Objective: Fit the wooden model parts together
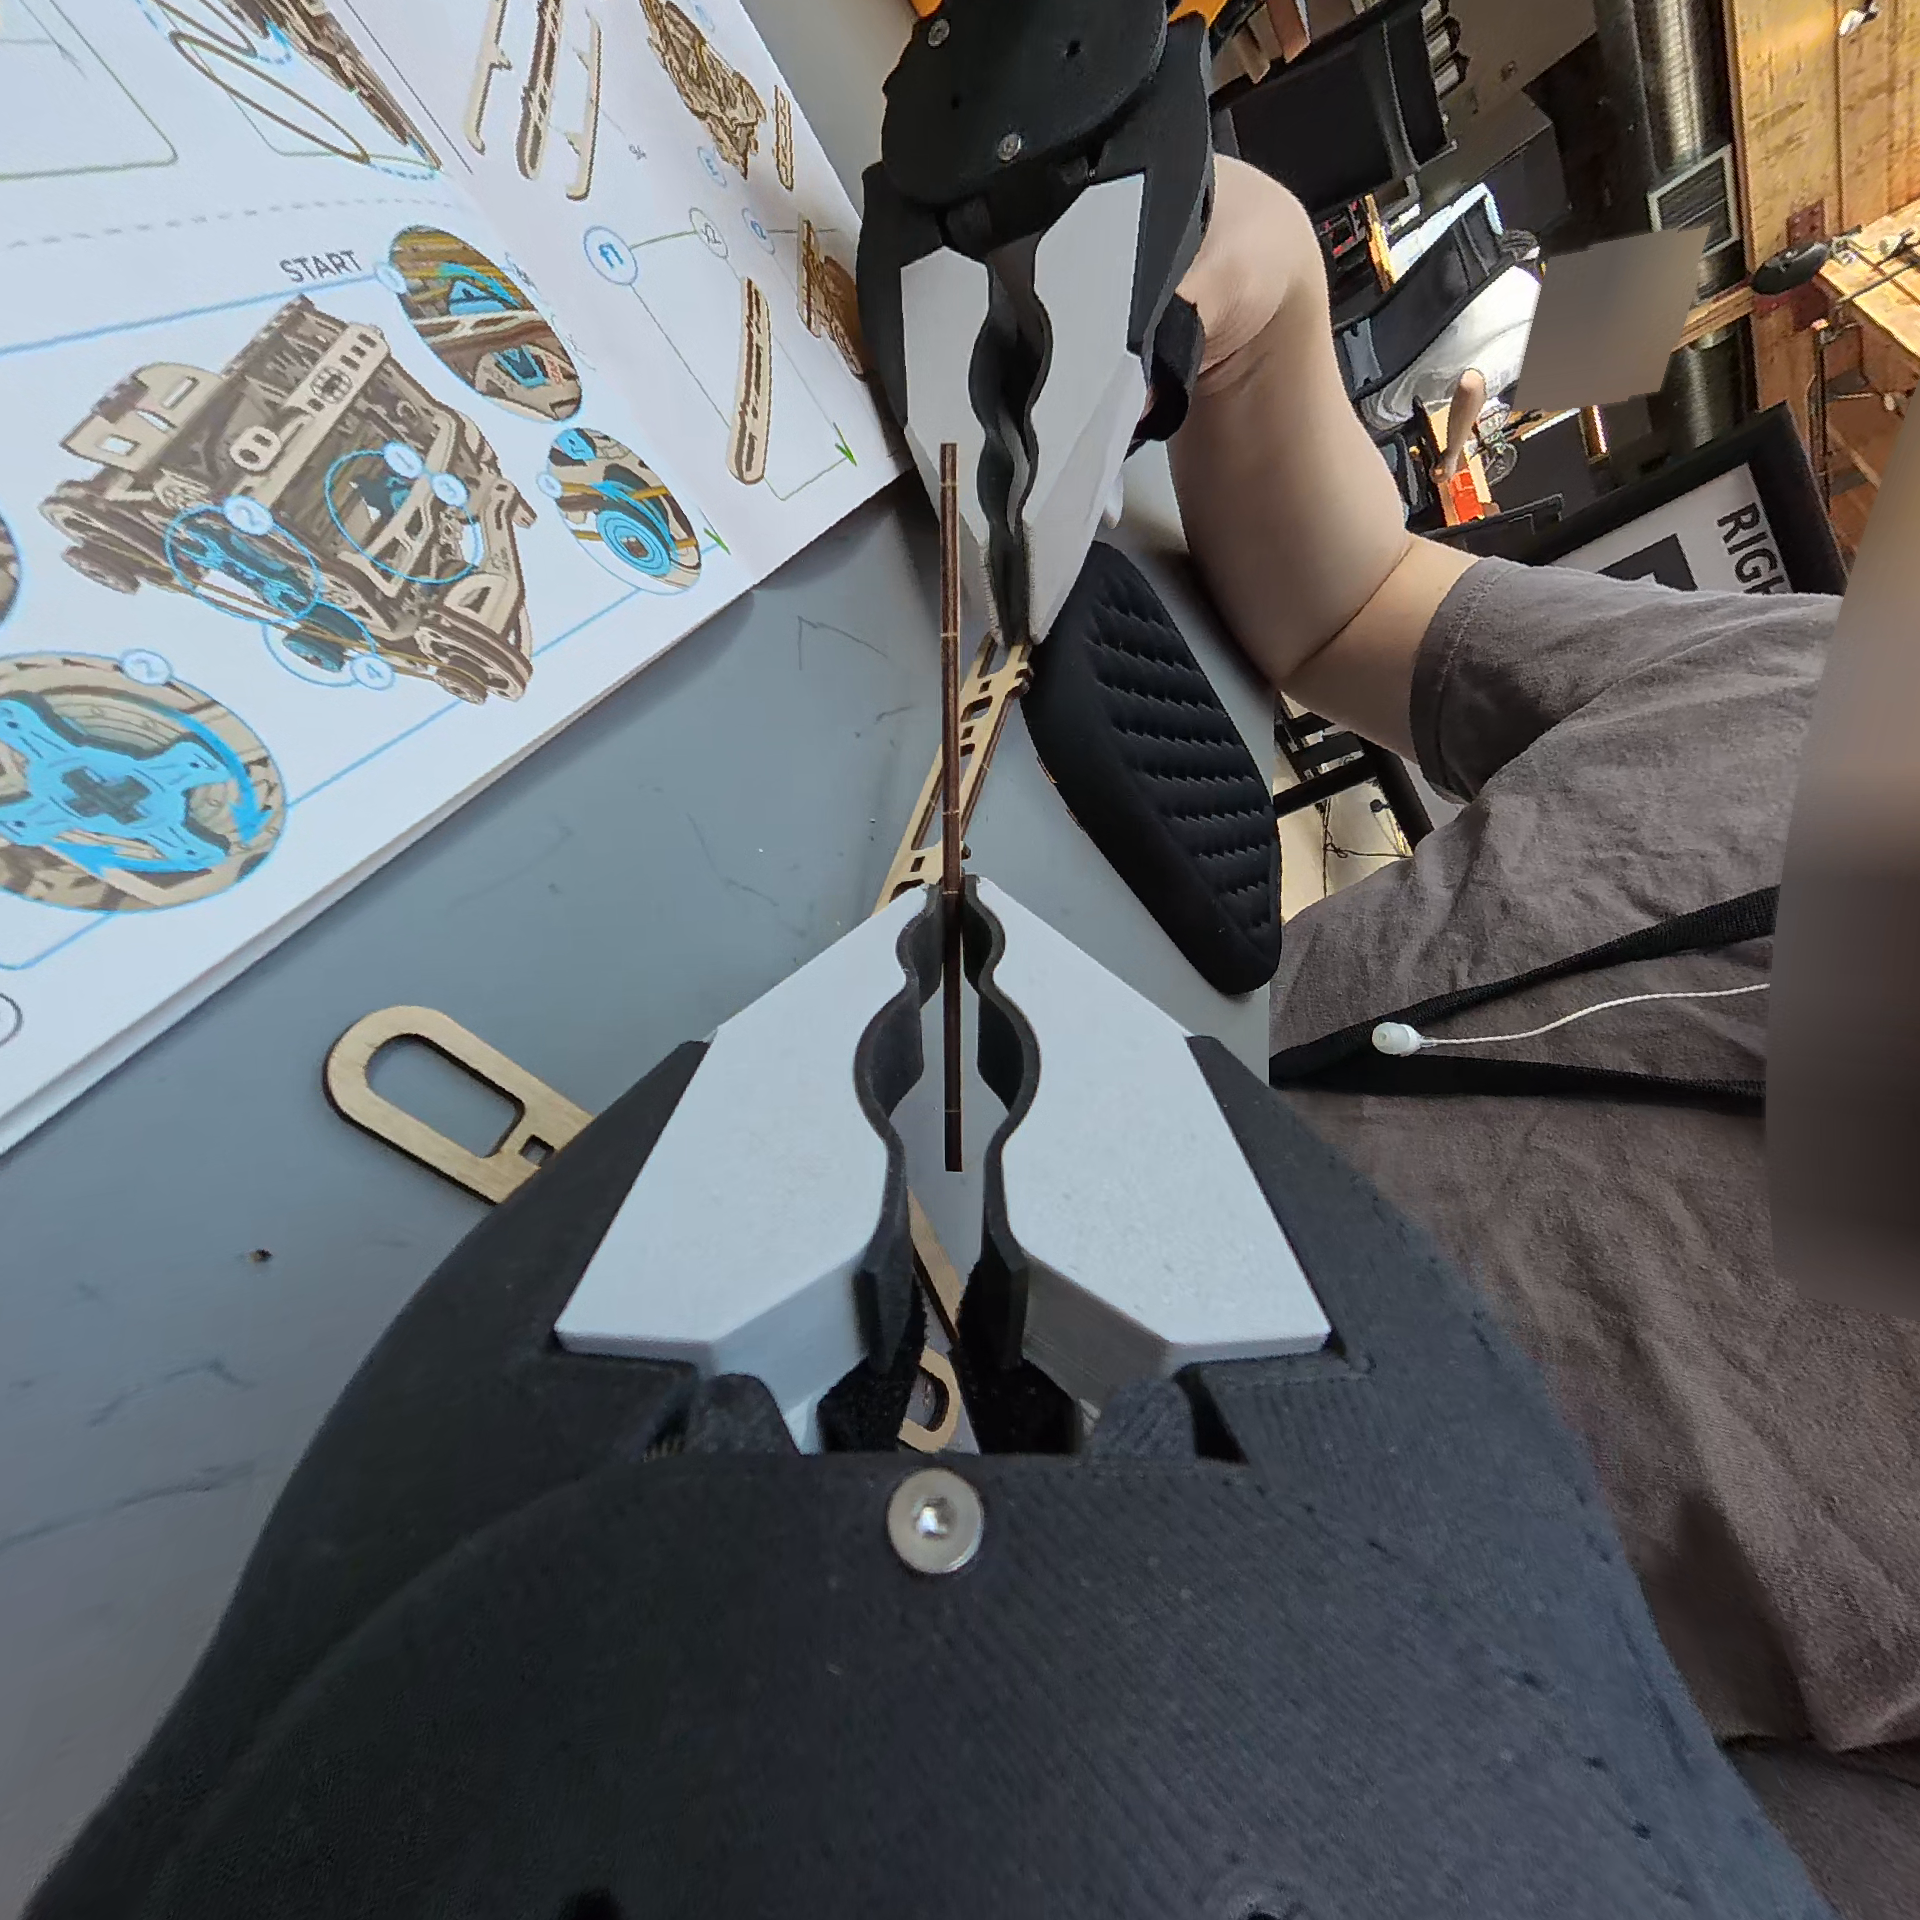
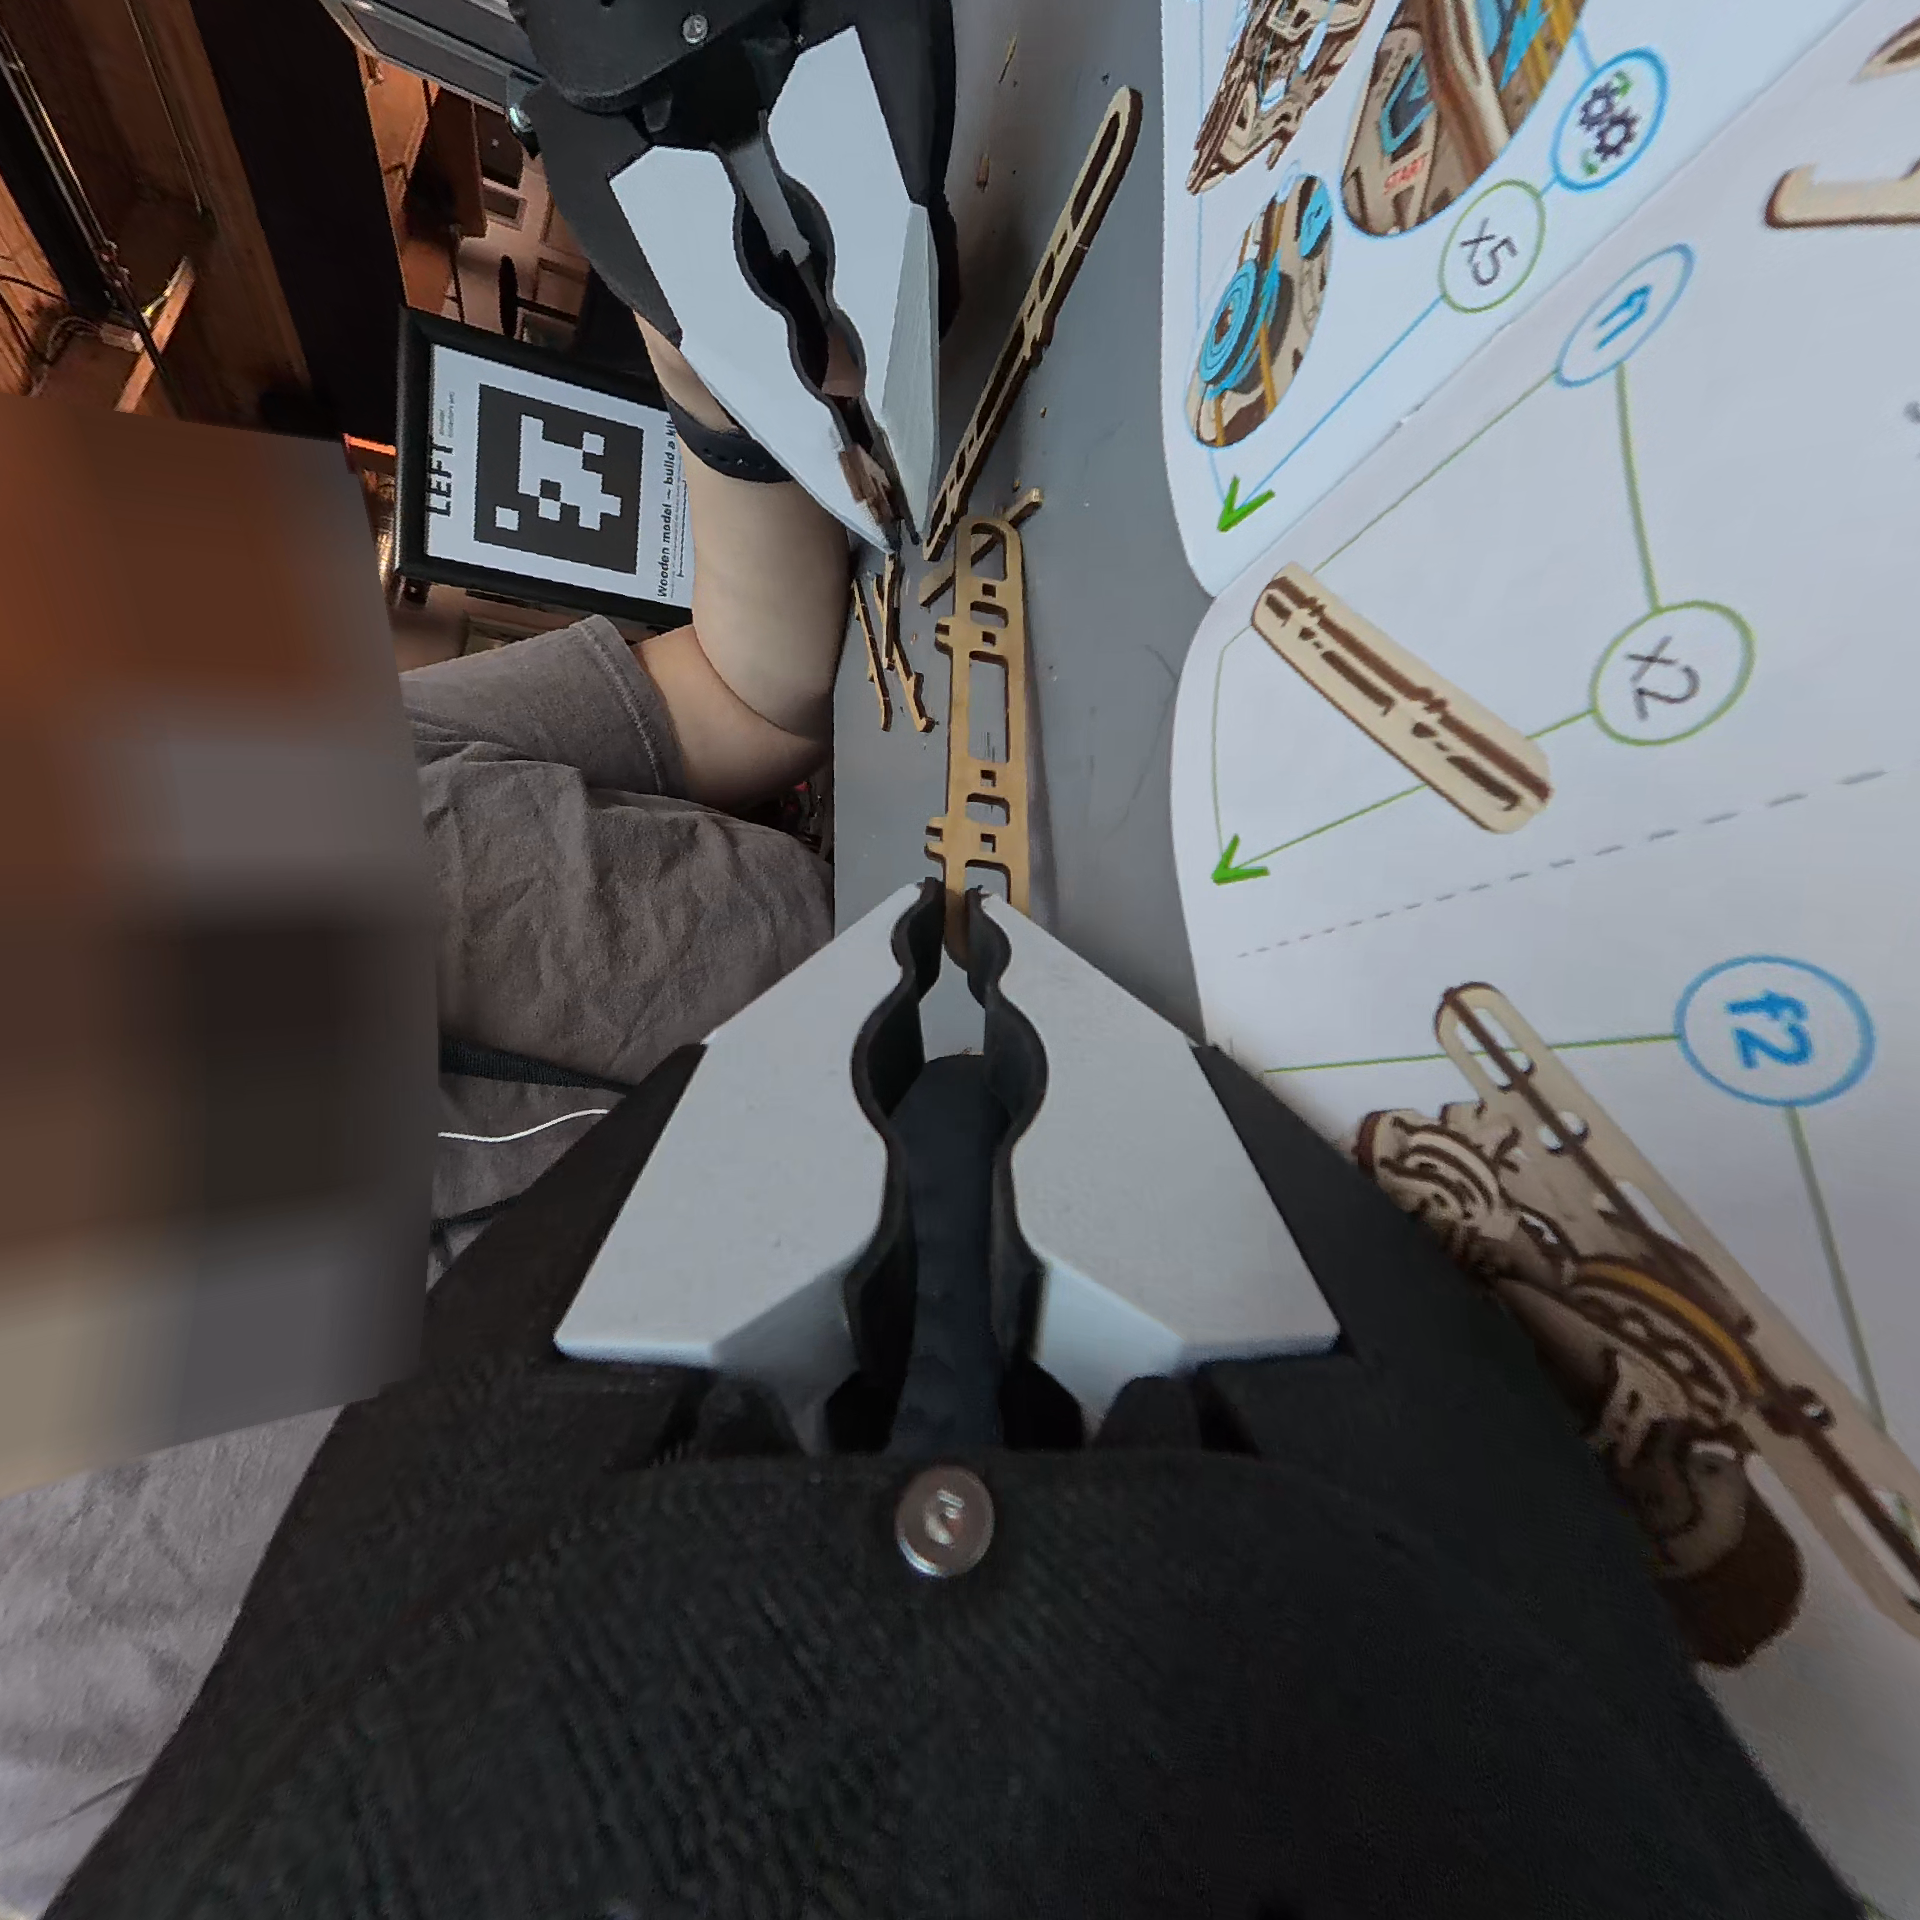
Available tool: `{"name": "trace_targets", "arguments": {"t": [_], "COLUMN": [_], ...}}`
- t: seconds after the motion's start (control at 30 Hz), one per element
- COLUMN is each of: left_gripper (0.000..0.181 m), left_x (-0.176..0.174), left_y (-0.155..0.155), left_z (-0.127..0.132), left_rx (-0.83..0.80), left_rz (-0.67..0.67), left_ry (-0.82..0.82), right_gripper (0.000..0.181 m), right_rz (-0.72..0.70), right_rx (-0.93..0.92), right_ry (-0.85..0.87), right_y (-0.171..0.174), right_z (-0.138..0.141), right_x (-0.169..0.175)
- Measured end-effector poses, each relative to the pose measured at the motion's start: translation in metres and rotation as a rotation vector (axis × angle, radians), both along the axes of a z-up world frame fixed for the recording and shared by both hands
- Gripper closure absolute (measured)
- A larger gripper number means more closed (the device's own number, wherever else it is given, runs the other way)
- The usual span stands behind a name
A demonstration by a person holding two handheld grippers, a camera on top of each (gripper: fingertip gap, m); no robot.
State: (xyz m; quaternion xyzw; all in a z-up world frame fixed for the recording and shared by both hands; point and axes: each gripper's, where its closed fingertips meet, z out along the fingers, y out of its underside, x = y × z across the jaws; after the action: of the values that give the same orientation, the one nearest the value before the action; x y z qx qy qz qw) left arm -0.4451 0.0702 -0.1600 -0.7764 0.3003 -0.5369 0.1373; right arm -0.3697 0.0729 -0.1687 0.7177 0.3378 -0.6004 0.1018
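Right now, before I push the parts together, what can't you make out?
The thin strip in the left hand-held gripper: edge-on in left wrist view, outline unreadable.
Its contact with the slotted strip: overlapped in left wrist view, behind fingers in right wrist view.
The oval wooden piece: partly under that hand-held gripper.

Left wrist view: the left hand-held gripper (image 1: 951, 904) sits low centre, a thin wooden strip (image 1: 949, 790) standing edge-on between its fingers and rising ahead of them. Directly beyond, the right hand-held gripper (image 1: 1013, 613) comes in from the top, its tips at the end of a slotted wooden bar (image 1: 961, 758) that lies behind the strip. An instruction sheet (image 1: 312, 520) covers the desk (image 1: 520, 883) to the left; a looped wooden part (image 1: 436, 1101) lies flat near the gripper's left side (partly hidden beneath it). A wrist rest (image 1: 1153, 769) lies right of the bar.

Right wrist view: loose wooden pieces (image 2: 894, 644) lie left of the bar.
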Motion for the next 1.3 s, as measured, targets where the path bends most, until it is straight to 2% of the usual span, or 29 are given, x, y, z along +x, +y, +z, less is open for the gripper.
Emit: {"name": "trace_targets", "arguments": {"t": [0.1,0.3,0.4,0.57,0.7,1.0,1.17,1.3], "left_gripper": [0.181,0.181,0.181,0.181,0.181,0.181,0.181,0.181], "left_x": [0.001,0.004,0.006,0.009,0.008,0.009,0.012,0.015], "left_y": [-0.001,-0.008,-0.014,-0.018,-0.016,-0.017,-0.024,-0.024], "left_z": [0.0,-0.001,-0.002,-0.001,0.0,-0.002,-0.006,-0.011], "left_rx": [-0.001,-0.057,-0.066,-0.063,-0.066,-0.064,-0.01,-0.029], "left_rz": [-0.007,-0.032,-0.058,-0.076,-0.063,-0.074,-0.116,-0.118], "left_ry": [0.001,-0.012,-0.002,0.001,-0.006,0.002,0.048,0.053], "right_gripper": [0.18,0.18,0.18,0.18,0.179,0.179,0.179,0.179], "right_rz": [0.007,0.123,0.16,0.142,0.183,0.158,0.09,0.095], "right_rx": [-0.067,-0.116,-0.09,-0.069,0.0,0.055,-0.015,-0.013], "right_ry": [0.01,-0.006,-0.06,-0.051,-0.032,-0.038,-0.055,-0.064], "right_y": [-0.005,-0.032,-0.038,-0.032,-0.035,-0.028,-0.02,-0.02], "right_z": [0.005,0.009,-0.001,-0.004,-0.006,-0.009,-0.008,-0.009], "right_x": [0.001,0.003,0.005,0.003,0.004,0.001,-0.001,0.0]}}
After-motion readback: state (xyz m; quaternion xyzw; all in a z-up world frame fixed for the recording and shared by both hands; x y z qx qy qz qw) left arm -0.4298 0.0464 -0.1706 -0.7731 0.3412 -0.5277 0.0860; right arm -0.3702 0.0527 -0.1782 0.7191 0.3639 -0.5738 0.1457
